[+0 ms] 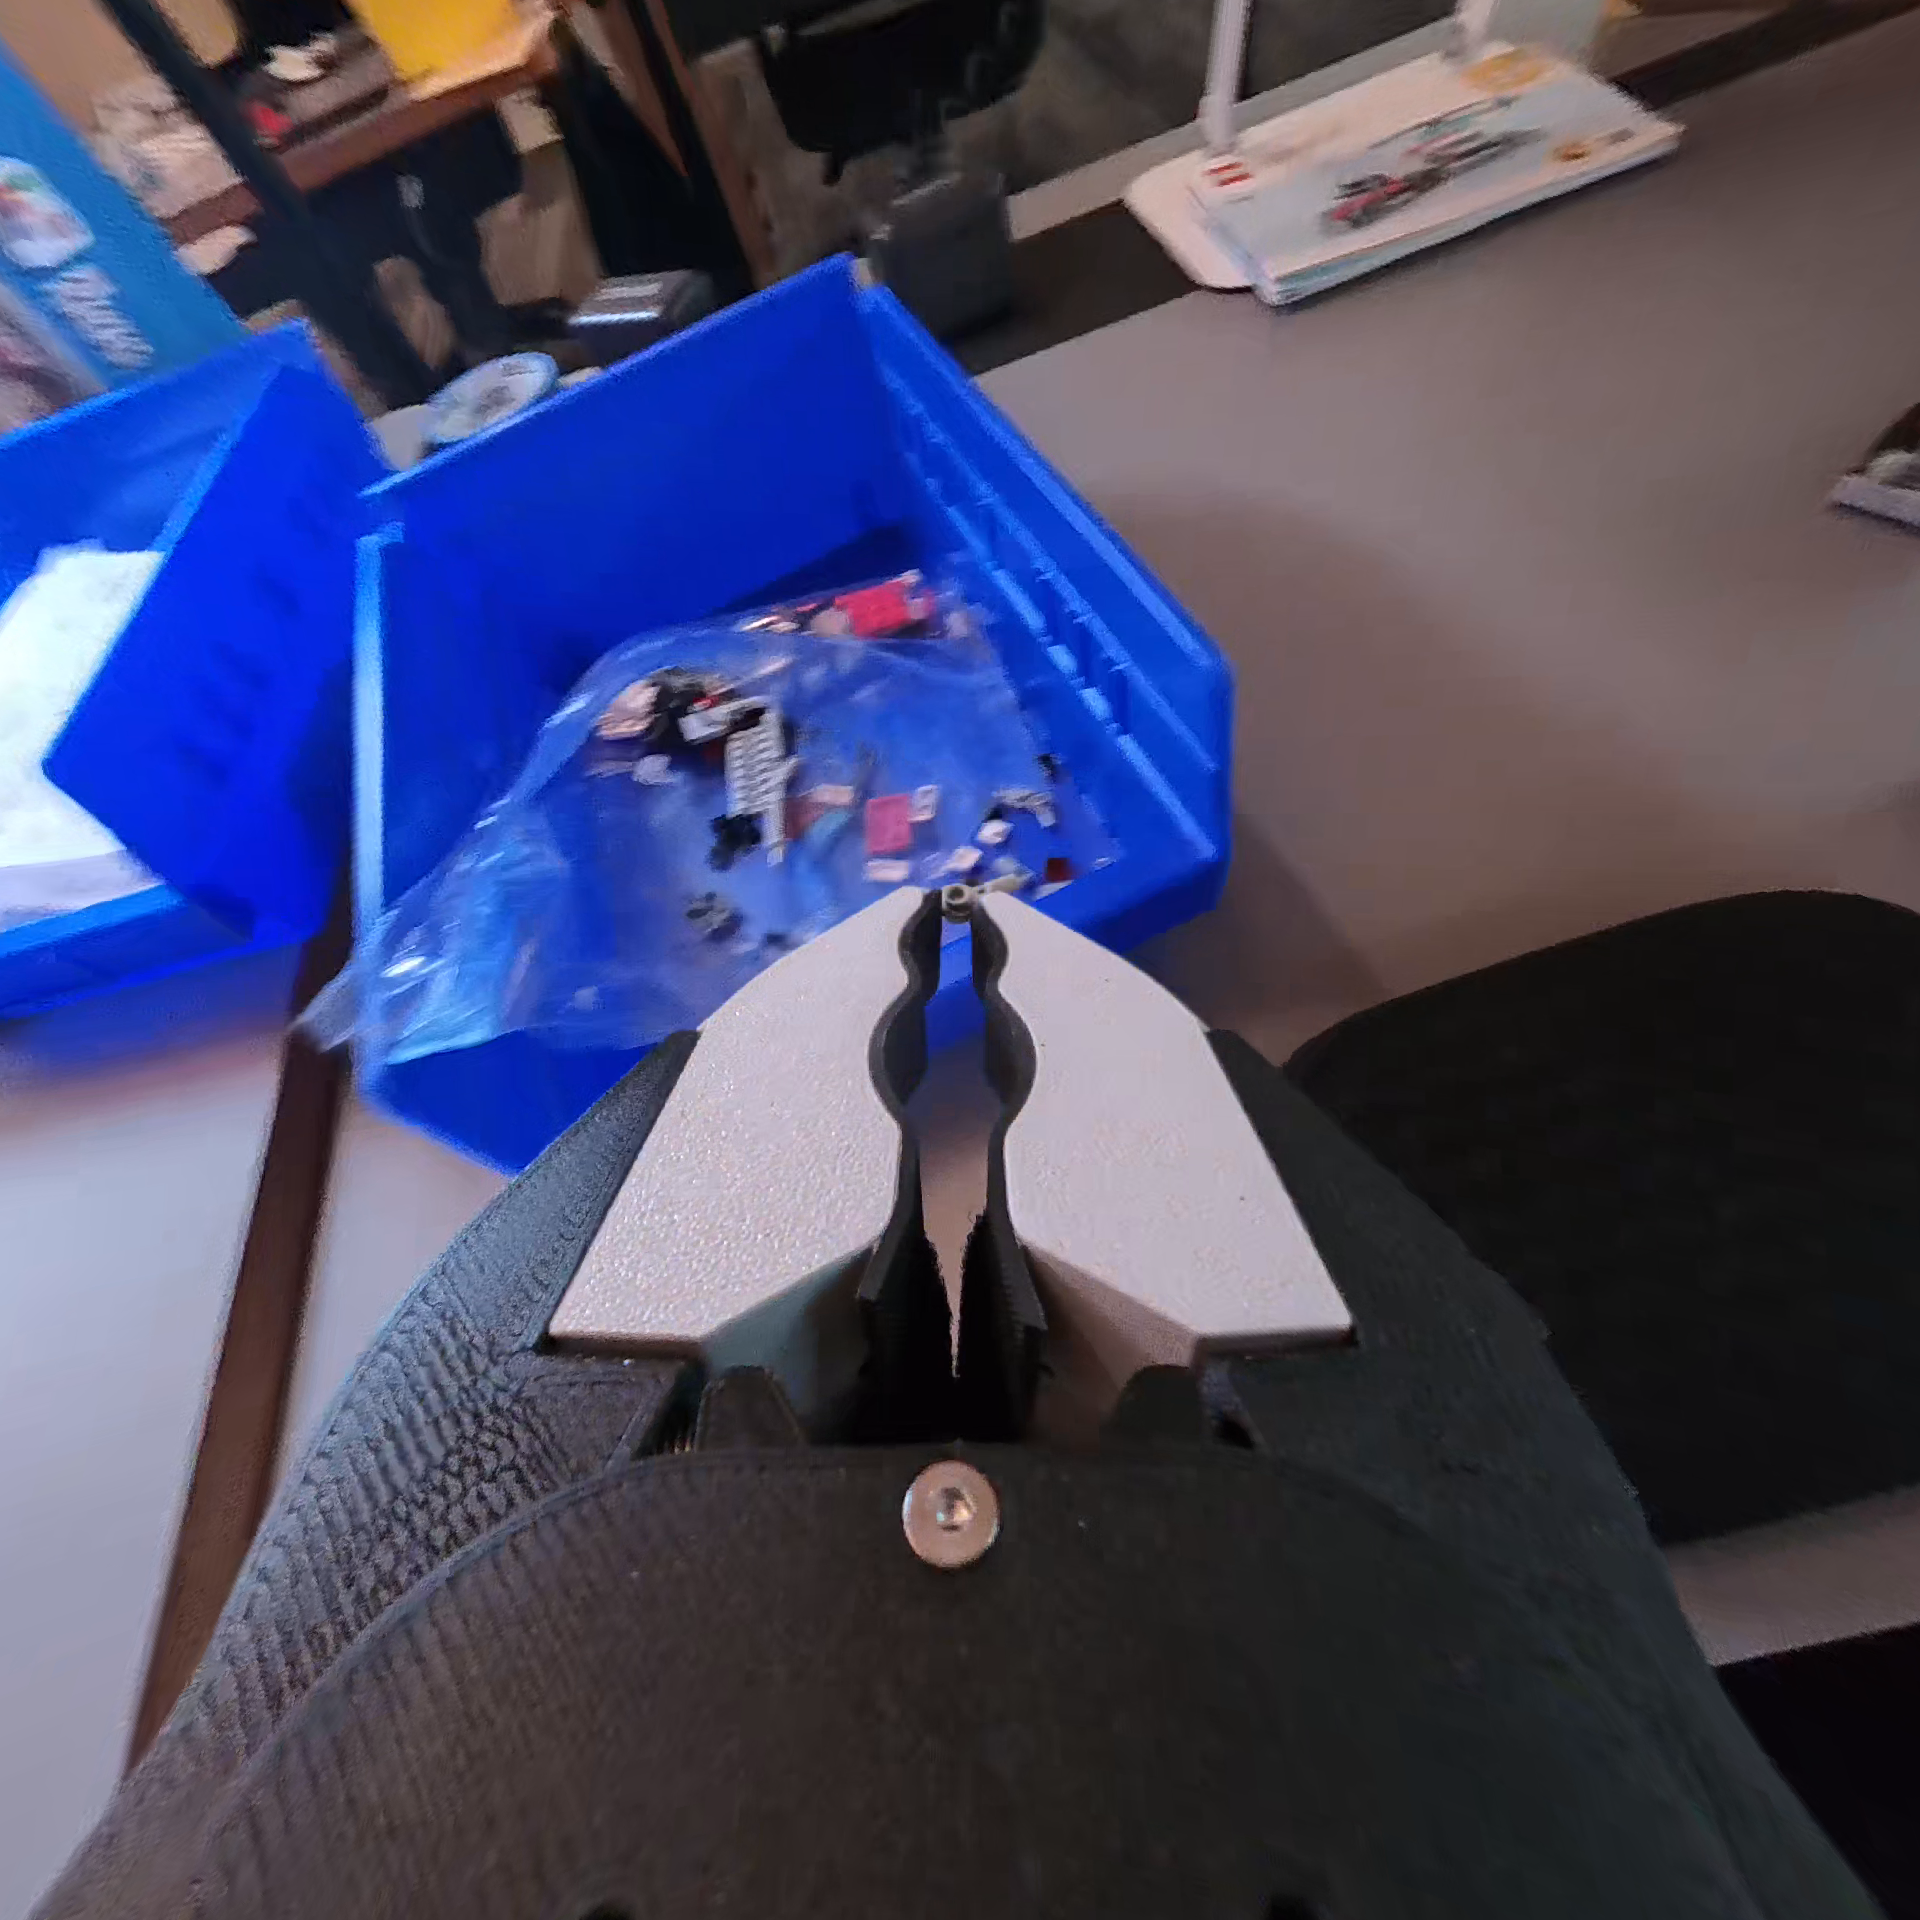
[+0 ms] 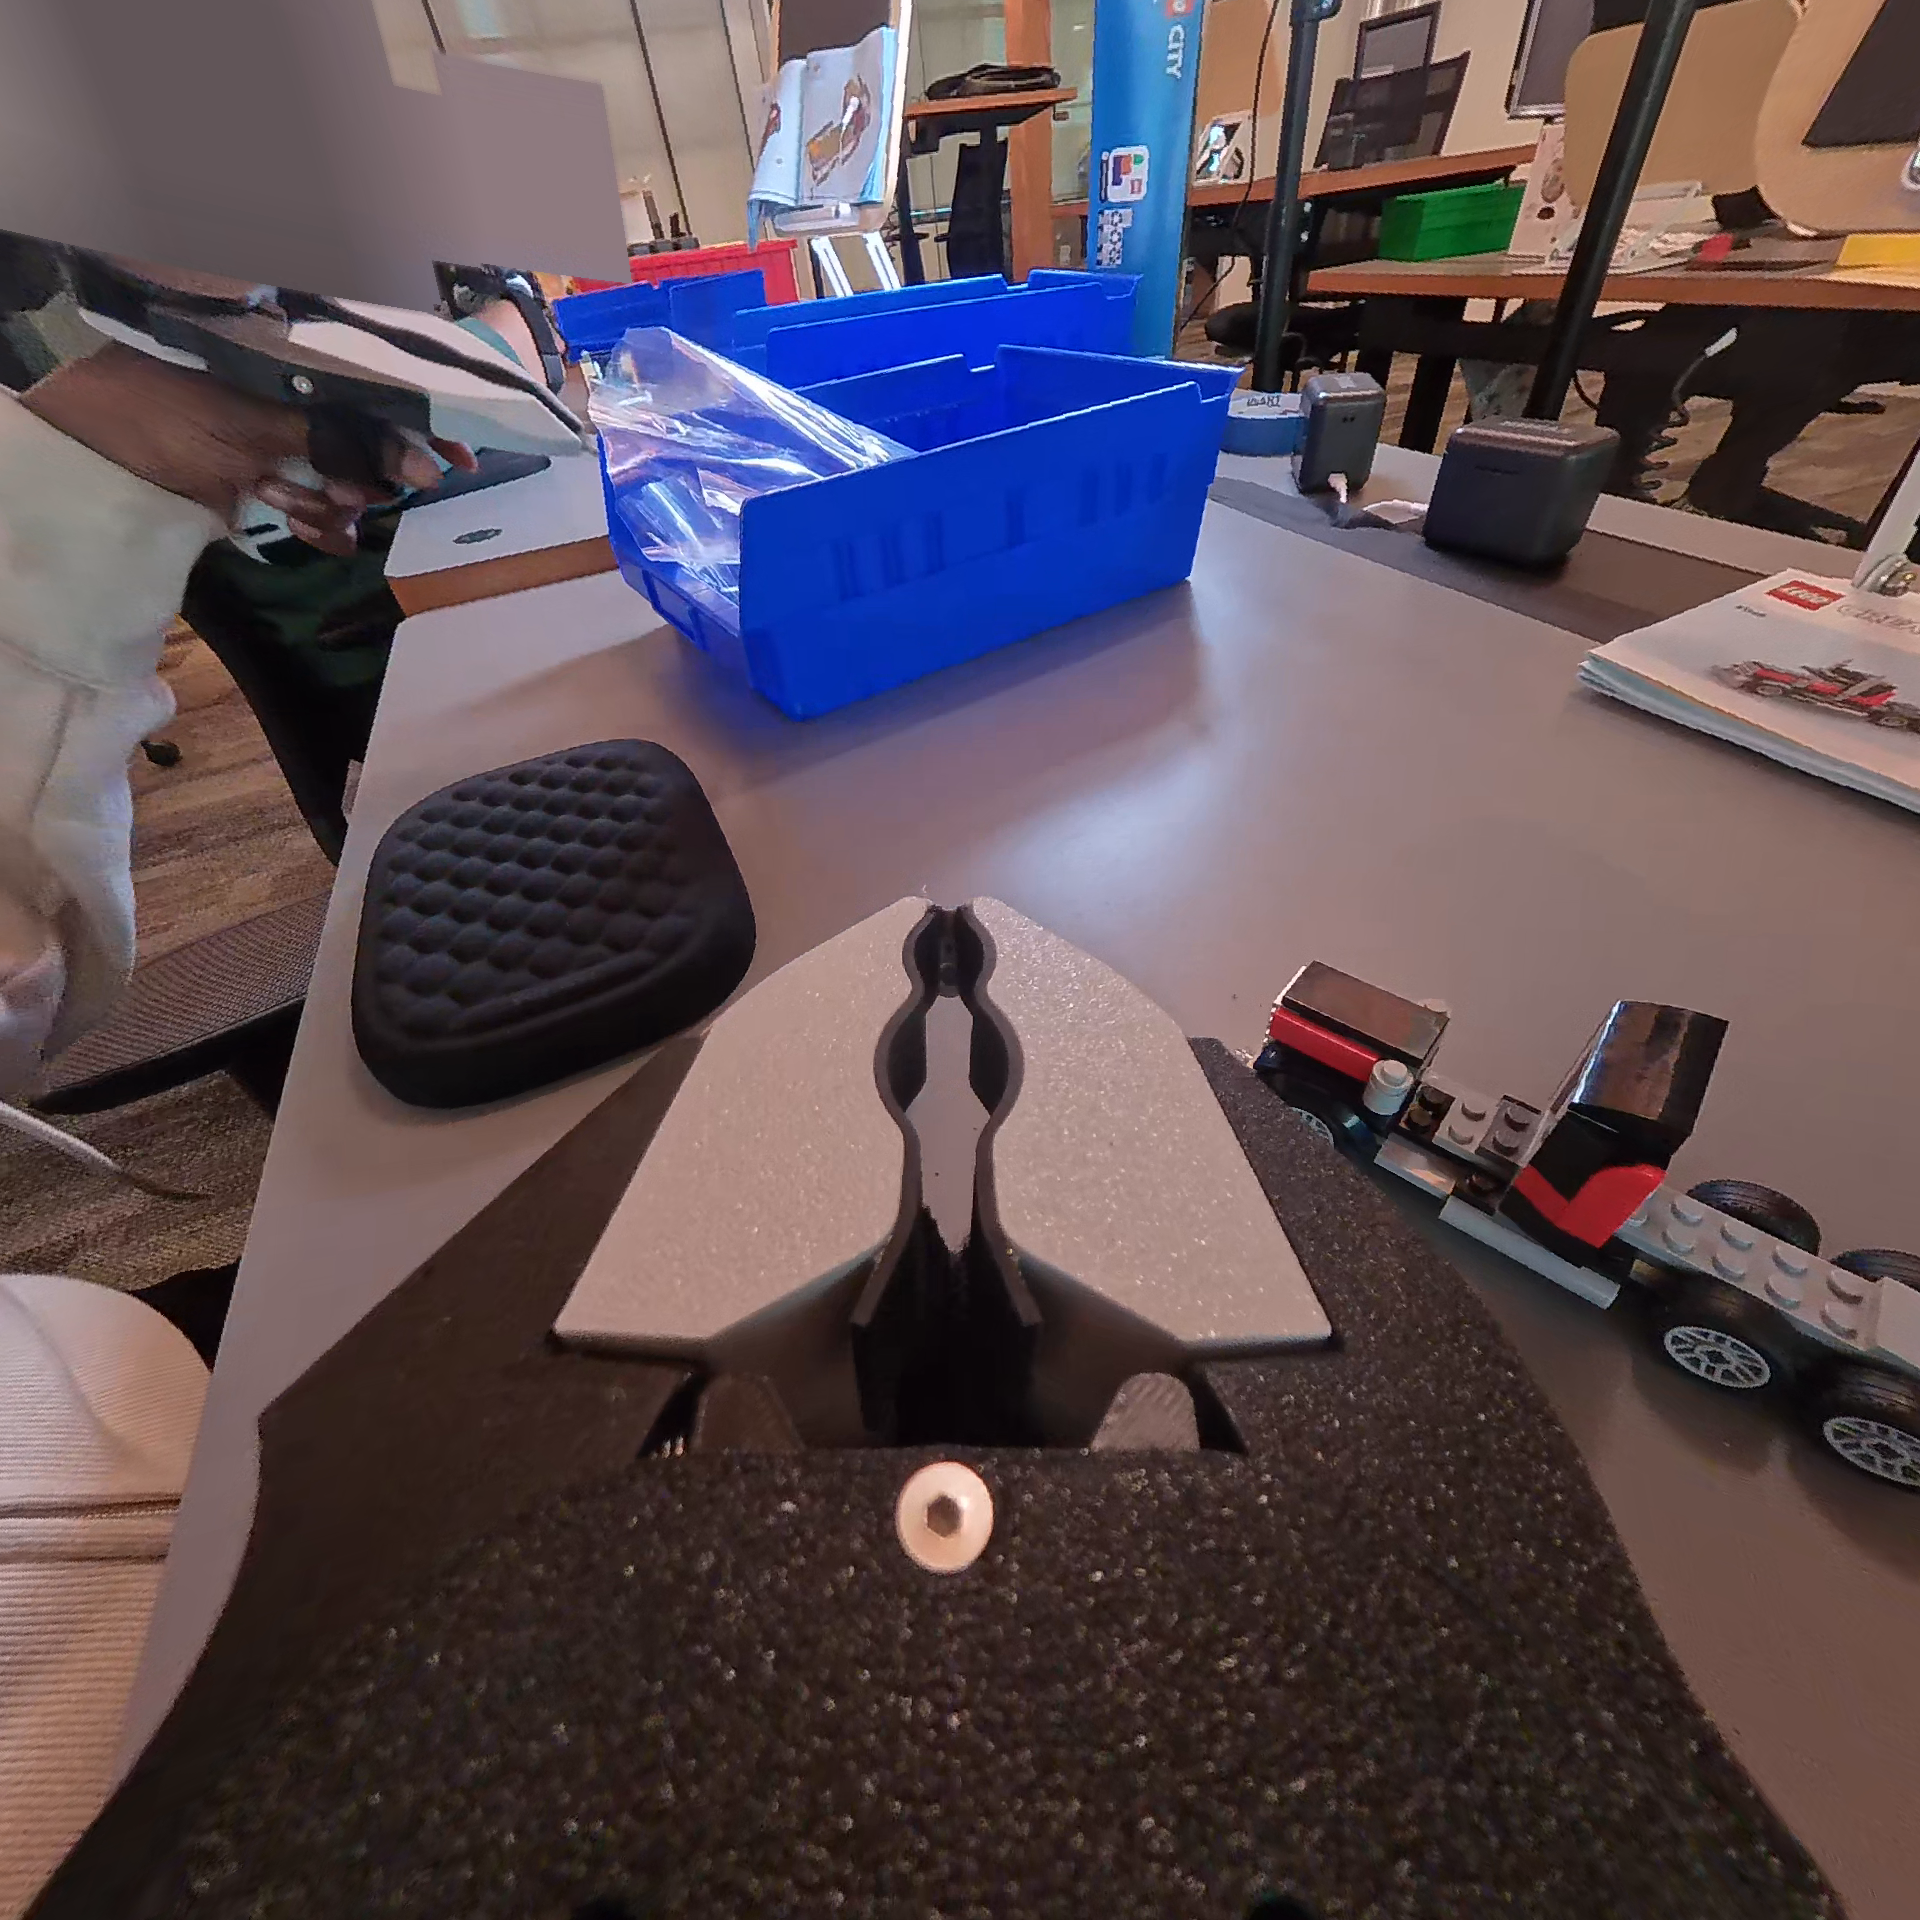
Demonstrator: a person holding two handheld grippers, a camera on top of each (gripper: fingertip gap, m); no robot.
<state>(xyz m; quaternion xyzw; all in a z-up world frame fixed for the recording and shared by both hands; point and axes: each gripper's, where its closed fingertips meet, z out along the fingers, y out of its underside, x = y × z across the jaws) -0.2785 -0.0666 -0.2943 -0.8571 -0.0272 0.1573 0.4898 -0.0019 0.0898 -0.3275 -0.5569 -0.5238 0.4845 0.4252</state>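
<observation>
My left gripper (image 1: 958, 902) is shut on a small grey toy piece (image 1: 957, 898), pinched at the very fingertips, with a thin arm sticking out to the right. It hovers over the near corner of a blue bin (image 1: 665, 499), which holds a clear plastic bag (image 1: 727, 831) of small mixed toy parts. In the right wrist view the left gripper (image 2: 577, 436) is raised at the left of the bin (image 2: 935, 561), beside the bag (image 2: 717, 426). My right gripper (image 2: 948, 912) is shut, low over the grey table (image 2: 1247, 779), with nothing plainly in it.
A black dimpled pad (image 2: 551, 914) lies at the table's left edge. A partly built toy truck (image 2: 1558, 1174) stands to the right of my right gripper. An instruction booklet (image 2: 1766, 675) lies at the far right. A second blue bin (image 1: 208, 623) stands left of the first. Tip to tip, the grippers are about 30 centimetres apart.
</observation>
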